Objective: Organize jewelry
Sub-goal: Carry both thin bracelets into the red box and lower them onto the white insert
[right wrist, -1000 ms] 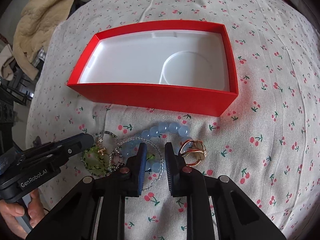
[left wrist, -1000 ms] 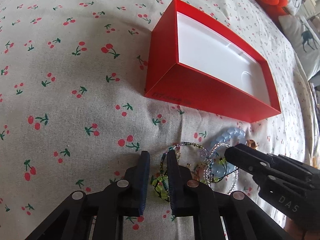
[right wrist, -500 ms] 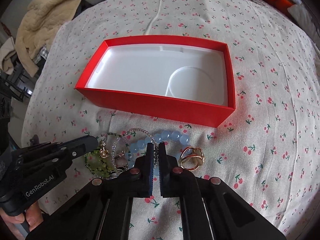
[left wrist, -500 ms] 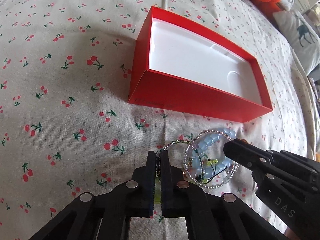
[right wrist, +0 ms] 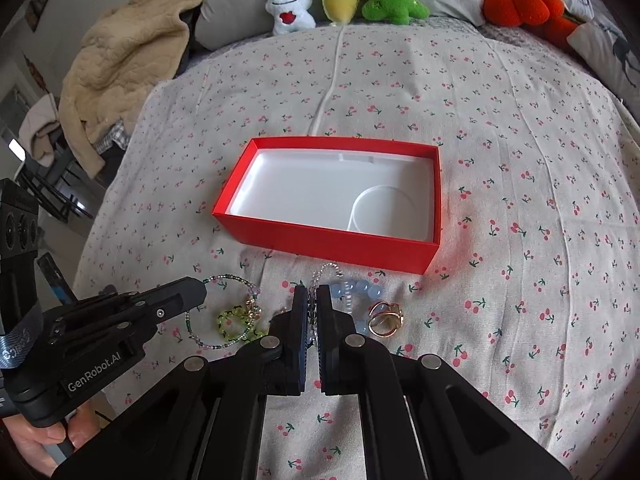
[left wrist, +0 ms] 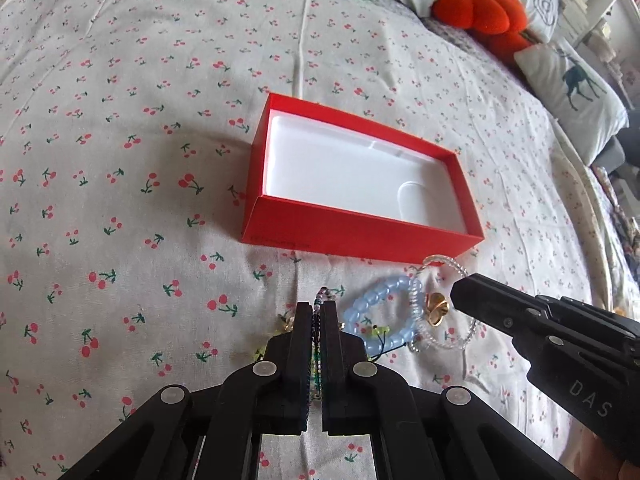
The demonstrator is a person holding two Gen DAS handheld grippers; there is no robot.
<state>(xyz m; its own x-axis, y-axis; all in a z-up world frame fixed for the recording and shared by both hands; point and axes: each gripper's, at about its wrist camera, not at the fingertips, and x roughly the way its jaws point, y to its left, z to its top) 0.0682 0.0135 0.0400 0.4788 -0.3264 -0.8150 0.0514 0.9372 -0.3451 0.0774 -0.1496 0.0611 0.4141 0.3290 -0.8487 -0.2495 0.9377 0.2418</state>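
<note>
The dark seed-bead bracelet (left wrist: 317,312) is pinched in the left gripper (left wrist: 317,308), whose fingers nearly meet on its strand, and the clear bead bracelet (right wrist: 325,270) is pinched likewise in the right gripper (right wrist: 312,294), both just above the bed (right wrist: 520,184). The open red box (right wrist: 332,246) lies straight ahead of both, its long side across their line, slightly nearer the right. How the loops tangle with the blue bracelet (left wrist: 376,300) and gold ring (right wrist: 385,318) is hidden behind the fingers.
</note>
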